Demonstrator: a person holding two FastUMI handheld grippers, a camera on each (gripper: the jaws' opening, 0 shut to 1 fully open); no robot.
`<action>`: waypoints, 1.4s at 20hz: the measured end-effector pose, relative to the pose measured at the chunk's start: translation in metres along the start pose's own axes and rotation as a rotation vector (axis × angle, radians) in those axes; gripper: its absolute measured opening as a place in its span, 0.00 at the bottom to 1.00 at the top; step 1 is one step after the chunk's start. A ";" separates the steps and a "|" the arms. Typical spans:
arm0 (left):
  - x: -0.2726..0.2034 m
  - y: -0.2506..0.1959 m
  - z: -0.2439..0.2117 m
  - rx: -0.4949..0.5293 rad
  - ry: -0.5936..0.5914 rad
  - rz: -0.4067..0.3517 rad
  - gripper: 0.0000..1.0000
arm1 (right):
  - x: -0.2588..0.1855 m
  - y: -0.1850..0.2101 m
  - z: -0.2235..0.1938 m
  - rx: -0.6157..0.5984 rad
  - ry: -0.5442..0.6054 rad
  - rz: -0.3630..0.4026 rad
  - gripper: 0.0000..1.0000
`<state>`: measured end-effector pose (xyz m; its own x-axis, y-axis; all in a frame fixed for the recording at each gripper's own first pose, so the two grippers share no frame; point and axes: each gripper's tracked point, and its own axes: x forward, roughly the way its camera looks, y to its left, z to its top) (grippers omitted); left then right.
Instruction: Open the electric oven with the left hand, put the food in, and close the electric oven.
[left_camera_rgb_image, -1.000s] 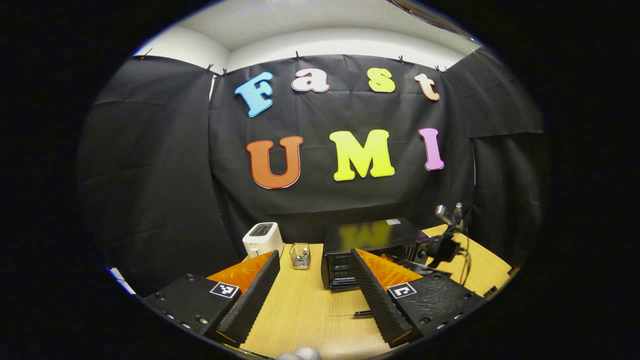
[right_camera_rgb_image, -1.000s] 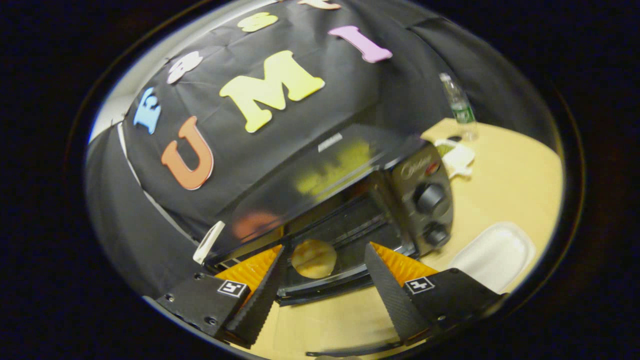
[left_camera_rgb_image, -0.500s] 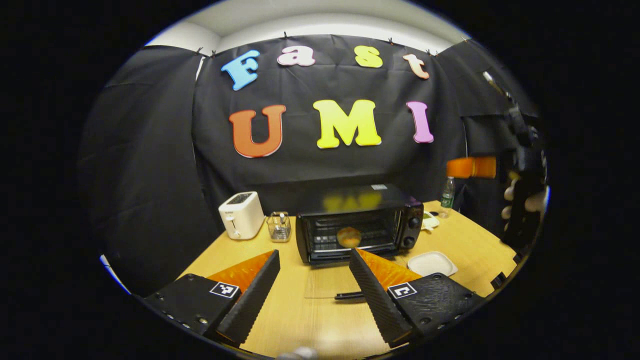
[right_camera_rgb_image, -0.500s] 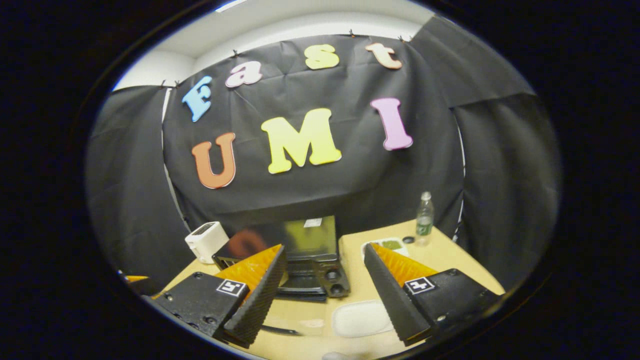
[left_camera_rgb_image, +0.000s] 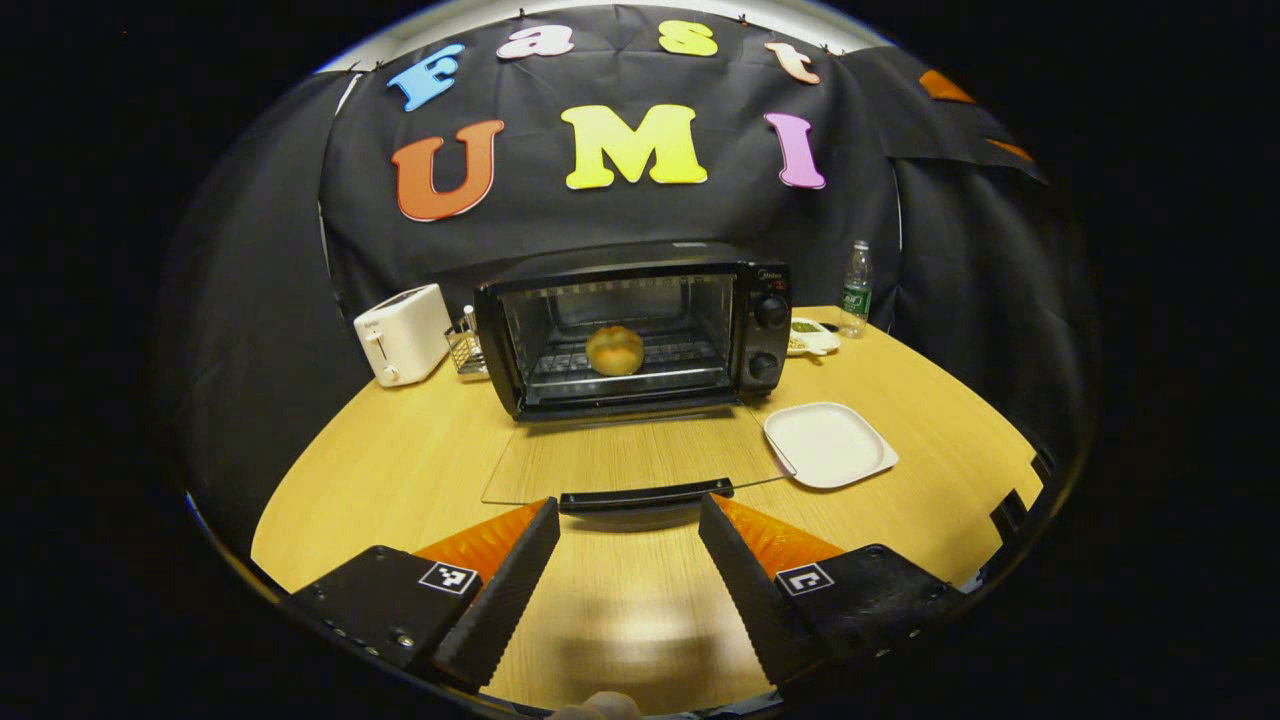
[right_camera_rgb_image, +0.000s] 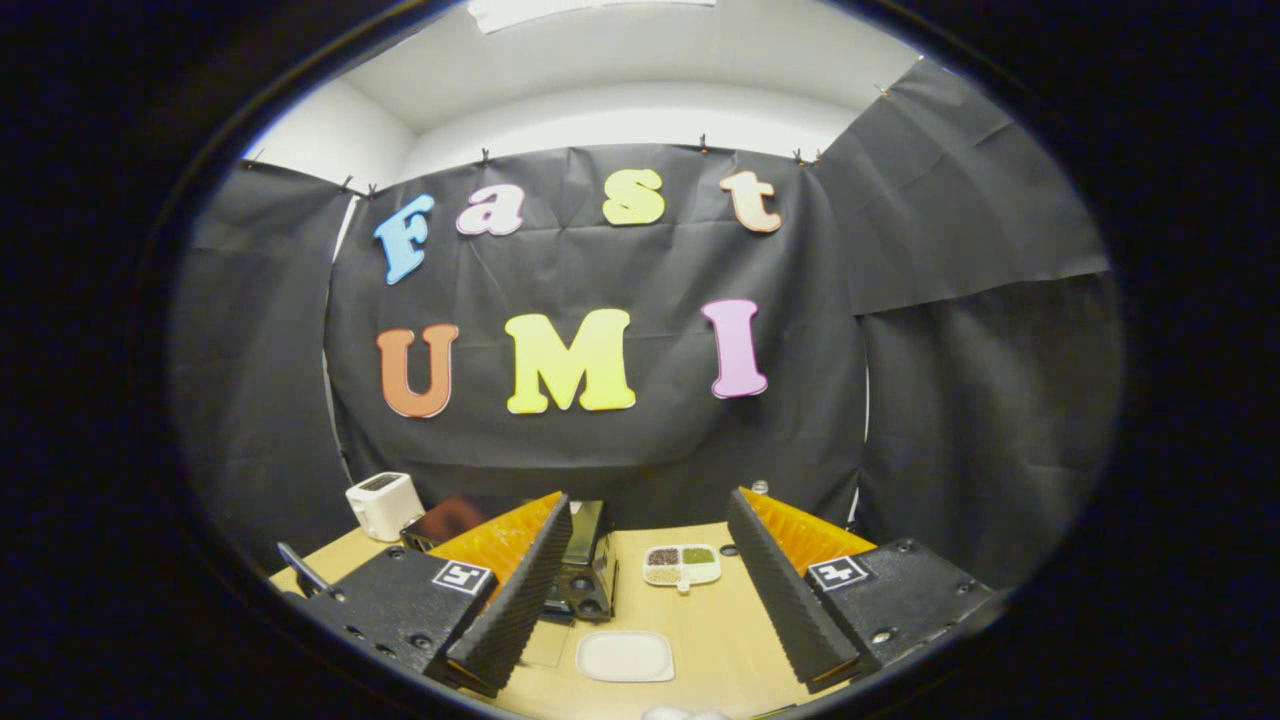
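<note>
Left tool (left_camera_rgb_image: 628, 545): released, fingers spread wide with nothing between them, low over the bare front strip of the surface (left_camera_rgb_image: 400, 470), just short of the door's handle.
Right tool (right_camera_rgb_image: 648, 575): released as well, fingers apart and empty, held high above the surface and looking down over the plate and the oven's right end.
Oven (left_camera_rgb_image: 632, 325): stands toward the back of the surface, cavity open to the front; its two knobs (left_camera_rgb_image: 768, 338) are on the right panel.
Door (left_camera_rgb_image: 635, 462): glass, dropped flat toward the viewer, lying low over the wood; its outer edge with the black handle (left_camera_rgb_image: 645, 496) lies nearest the left tool, between its fingertips as seen in the left gripper view.
Bun (left_camera_rgb_image: 614, 350): on the rack inside the oven, about mid-width, clear of both side walls.
Plate (left_camera_rgb_image: 830, 444): white, square, empty, just right of the open door; its near-left corner lies close beside the door's right edge, whether touching cannot be told.
Toaster (left_camera_rgb_image: 402, 333): white, left of the oven, with a small wire holder (left_camera_rgb_image: 462, 345) between them.
Bottle (left_camera_rgb_image: 855, 289): upright at the back right, beside a small divided dish (left_camera_rgb_image: 810, 336).
Open room: bare wood left of the door and along the front edge; right of the plate the surface runs bare to its curved edge.
</note>
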<state>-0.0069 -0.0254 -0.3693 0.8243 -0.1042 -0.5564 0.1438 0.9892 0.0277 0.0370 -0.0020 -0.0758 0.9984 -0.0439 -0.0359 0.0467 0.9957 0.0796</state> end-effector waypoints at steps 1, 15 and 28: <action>0.005 -0.004 -0.004 -0.009 0.011 -0.003 0.93 | -0.001 -0.002 -0.001 0.002 0.003 -0.001 0.94; 0.066 0.001 -0.048 -0.041 0.131 0.032 0.93 | 0.003 -0.026 -0.014 0.007 0.072 -0.014 0.94; 0.062 0.002 -0.030 -0.051 0.113 0.018 0.93 | 0.011 -0.020 -0.018 0.020 0.091 0.013 0.94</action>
<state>0.0276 -0.0269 -0.4284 0.7589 -0.0771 -0.6466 0.0995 0.9950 -0.0019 0.0460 -0.0210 -0.0961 0.9919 -0.0228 -0.1246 0.0355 0.9943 0.1005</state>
